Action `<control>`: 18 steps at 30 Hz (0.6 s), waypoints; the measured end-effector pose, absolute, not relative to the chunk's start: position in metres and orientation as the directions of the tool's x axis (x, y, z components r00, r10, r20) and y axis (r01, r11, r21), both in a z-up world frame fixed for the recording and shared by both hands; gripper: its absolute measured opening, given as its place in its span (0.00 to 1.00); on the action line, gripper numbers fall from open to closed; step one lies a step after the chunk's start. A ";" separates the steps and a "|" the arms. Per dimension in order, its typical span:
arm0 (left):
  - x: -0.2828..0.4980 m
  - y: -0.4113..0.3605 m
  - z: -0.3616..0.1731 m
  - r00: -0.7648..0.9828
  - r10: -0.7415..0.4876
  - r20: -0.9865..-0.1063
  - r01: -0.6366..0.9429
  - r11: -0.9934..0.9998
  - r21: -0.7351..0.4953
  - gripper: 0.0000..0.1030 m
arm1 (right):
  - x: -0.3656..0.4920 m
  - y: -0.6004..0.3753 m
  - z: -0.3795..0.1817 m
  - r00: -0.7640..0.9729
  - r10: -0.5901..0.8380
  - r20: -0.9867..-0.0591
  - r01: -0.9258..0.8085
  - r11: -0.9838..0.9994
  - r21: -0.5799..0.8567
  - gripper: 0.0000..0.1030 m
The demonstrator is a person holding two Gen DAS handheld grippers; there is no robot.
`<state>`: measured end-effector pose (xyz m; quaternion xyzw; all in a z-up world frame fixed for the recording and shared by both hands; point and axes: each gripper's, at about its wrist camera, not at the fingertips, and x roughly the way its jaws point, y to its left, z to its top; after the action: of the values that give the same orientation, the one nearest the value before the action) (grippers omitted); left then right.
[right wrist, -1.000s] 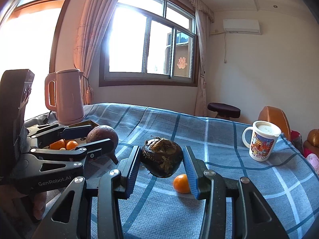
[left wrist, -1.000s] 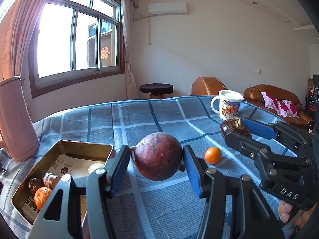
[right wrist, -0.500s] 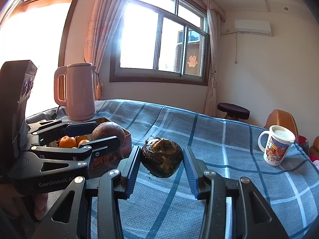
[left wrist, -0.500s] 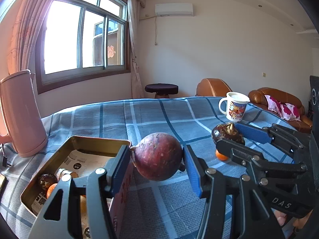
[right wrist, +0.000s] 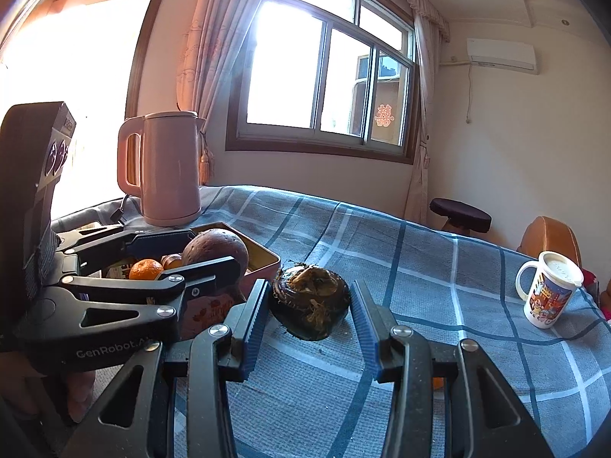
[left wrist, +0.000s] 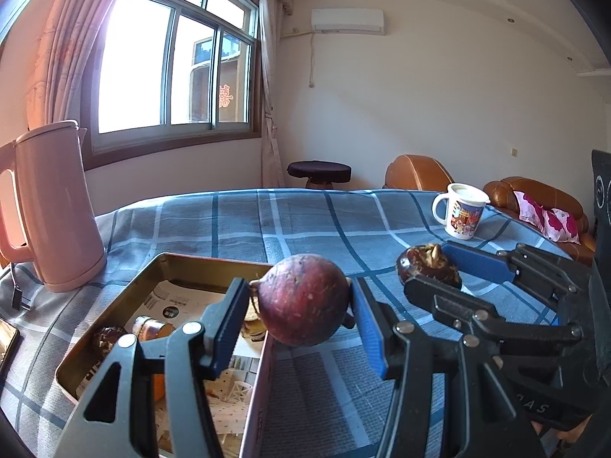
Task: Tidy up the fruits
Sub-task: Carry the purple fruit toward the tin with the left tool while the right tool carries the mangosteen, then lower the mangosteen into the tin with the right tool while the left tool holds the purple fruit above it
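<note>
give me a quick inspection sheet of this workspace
surface: table under a blue plaid cloth.
job's things: open tin lined with paper, holding an orange and other small items; red fruit in the left tongs at the tin's near rim; dark fruit in the right tongs.
clutter: pink kettle; lidded mug.
grippers: both shut on fruit, held side by side.
cables: black kettle cord.
surroundings: window, curtains, air conditioner, stool, brown sofa.

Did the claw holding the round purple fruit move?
Yes. The left claw carried the purple fruit toward the tin, now at its rim.
</note>
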<state>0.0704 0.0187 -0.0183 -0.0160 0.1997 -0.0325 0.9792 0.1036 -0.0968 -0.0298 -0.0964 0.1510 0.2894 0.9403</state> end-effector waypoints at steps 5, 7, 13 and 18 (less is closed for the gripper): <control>0.068 0.030 -0.017 0.920 -0.061 -0.388 0.043 0.998 -0.055 0.55 | 0.105 -0.090 -0.028 0.776 0.528 -0.345 -0.588 0.804 -0.093 0.44; 0.066 0.034 -0.017 0.921 -0.052 -0.385 0.033 0.998 -0.057 0.55 | 0.105 -0.085 -0.027 0.772 0.532 -0.347 -0.594 0.799 -0.096 0.44; 0.064 0.049 -0.016 0.923 -0.031 -0.383 0.004 0.998 -0.070 0.55 | 0.105 -0.072 -0.025 0.760 0.547 -0.352 -0.612 0.784 -0.103 0.44; 0.061 0.059 -0.015 0.925 -0.017 -0.380 -0.013 0.997 -0.075 0.55 | 0.106 -0.062 -0.025 0.747 0.558 -0.360 -0.627 0.771 -0.107 0.44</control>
<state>0.0612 0.0592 -0.0152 -0.0381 0.1939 -0.0010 0.9803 0.1057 -0.0615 -0.0249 -0.1111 0.1560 0.3194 0.9281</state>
